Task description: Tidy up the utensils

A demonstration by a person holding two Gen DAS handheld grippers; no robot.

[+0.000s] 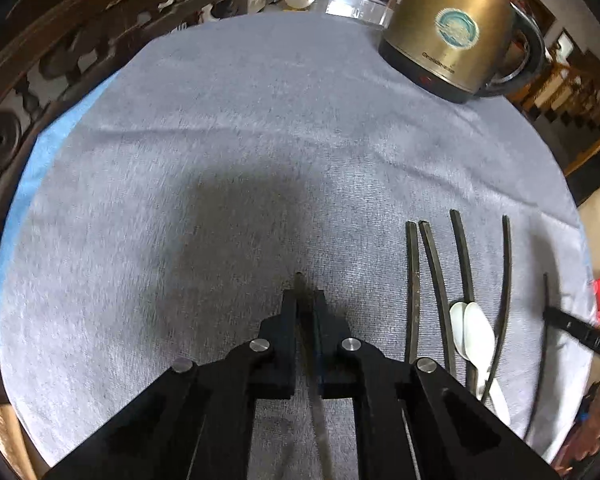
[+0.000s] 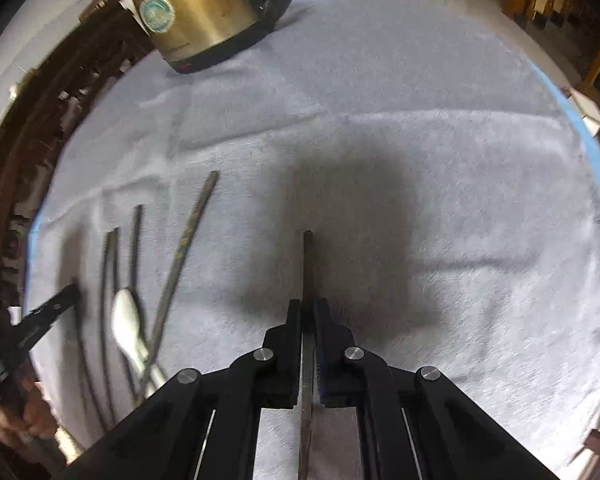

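Observation:
My left gripper (image 1: 303, 296) is shut on a dark chopstick (image 1: 299, 280) whose tip pokes out past the fingers, just above the grey cloth (image 1: 220, 140). To its right lie several dark chopsticks (image 1: 462, 256) side by side, with white spoons (image 1: 474, 332) among them. In the right wrist view my right gripper (image 2: 308, 304) is shut on another dark chopstick (image 2: 307, 264), pointing down at the cloth (image 2: 440, 160). The loose chopsticks (image 2: 184, 248) and a white spoon (image 2: 126, 316) lie to its left. Each gripper shows at the edge of the other's view: the right gripper (image 1: 548, 314) and the left gripper (image 2: 70, 294).
A gold electric kettle (image 1: 452, 28) with a black base and handle stands at the far side of the cloth, also seen as the kettle (image 2: 192, 12) at top left. A carved dark wooden frame (image 1: 40, 80) borders the table's left. A hand (image 2: 28, 416) holds the left gripper.

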